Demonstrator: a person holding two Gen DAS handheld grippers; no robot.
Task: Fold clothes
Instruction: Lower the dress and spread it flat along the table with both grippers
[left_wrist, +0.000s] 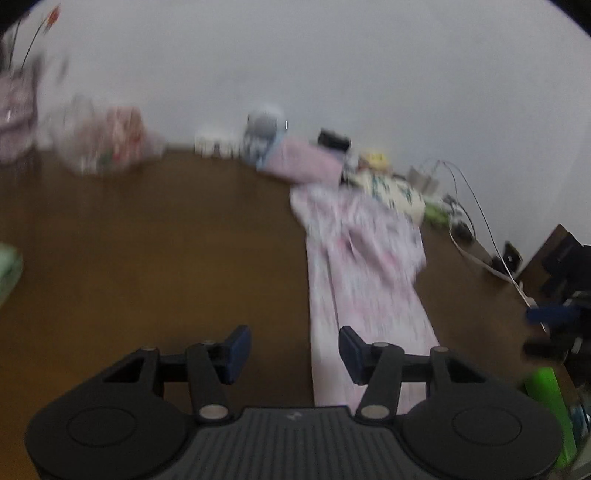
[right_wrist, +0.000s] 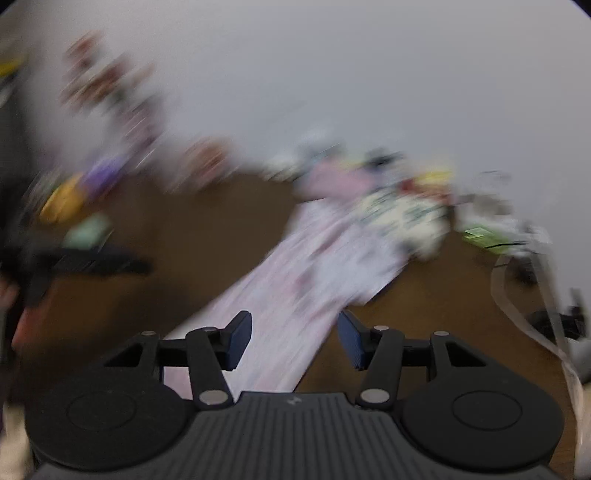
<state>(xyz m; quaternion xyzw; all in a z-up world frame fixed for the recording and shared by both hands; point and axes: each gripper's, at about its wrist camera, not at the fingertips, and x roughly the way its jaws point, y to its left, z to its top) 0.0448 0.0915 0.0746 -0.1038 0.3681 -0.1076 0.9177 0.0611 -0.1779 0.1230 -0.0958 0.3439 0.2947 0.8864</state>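
Nearest the left wrist camera, the left gripper (left_wrist: 294, 354) stands with its jaws parted and nothing between the blue pads (left_wrist: 240, 352); bare brown table (left_wrist: 166, 258) shows through the gap. Just ahead and to the right of its right finger, a pale pink patterned garment (left_wrist: 365, 273) lies stretched out on the table in a long strip, running away from the tool toward a heap of clothes (left_wrist: 391, 188) by the white wall (left_wrist: 332, 55). The near end of the strip passes under the right finger, though blur hides whether they touch. Cables (left_wrist: 476, 221) trail along the table's far right edge. A folded pink piece (left_wrist: 306, 162) sits beyond the heap.

From the right wrist camera, the right gripper (right_wrist: 294, 341) is likewise parted, its pads (right_wrist: 240, 339) gripping nothing. The garment (right_wrist: 295, 280) runs straight out from between its fingers, slanting up to the right toward the same heap (right_wrist: 402, 218); whether the pads touch the cloth cannot be told through the heavy blur. Off to this tool's left, the other gripper (right_wrist: 92, 264) appears as a dark smear above the table (right_wrist: 443, 302).
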